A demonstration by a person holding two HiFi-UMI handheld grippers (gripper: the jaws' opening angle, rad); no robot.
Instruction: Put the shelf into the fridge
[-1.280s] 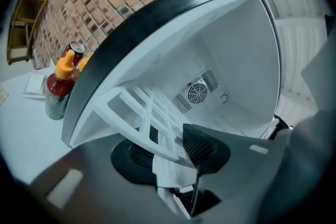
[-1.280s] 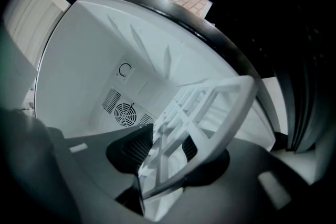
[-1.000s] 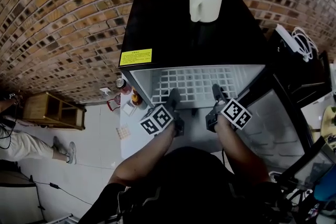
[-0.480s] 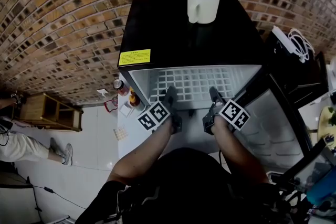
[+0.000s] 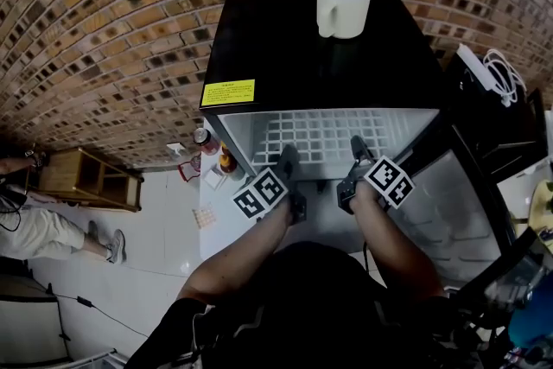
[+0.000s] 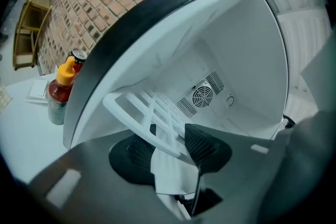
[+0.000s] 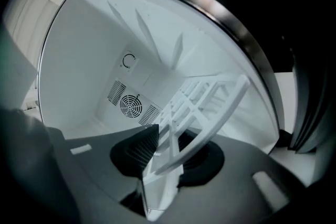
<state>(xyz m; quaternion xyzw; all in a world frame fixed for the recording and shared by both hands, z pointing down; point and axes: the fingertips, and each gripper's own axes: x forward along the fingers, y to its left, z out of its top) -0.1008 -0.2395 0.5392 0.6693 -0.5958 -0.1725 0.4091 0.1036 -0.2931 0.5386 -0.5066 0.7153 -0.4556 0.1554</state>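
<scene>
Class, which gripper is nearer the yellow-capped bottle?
Left. The left gripper grips the shelf just right of the bottle; the right gripper, its jaws just closed onto the shelf, sits farther right.

a jug (image 5: 343,3) stands on the fridge (image 5: 285,56), the shelf (image 5: 320,138) lies inside it, and bottles (image 5: 225,158) stand just left.

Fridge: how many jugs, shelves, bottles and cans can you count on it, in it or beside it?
Jug: 1
Shelf: 1
Bottle: 1
Can: 1
Total: 4
</scene>
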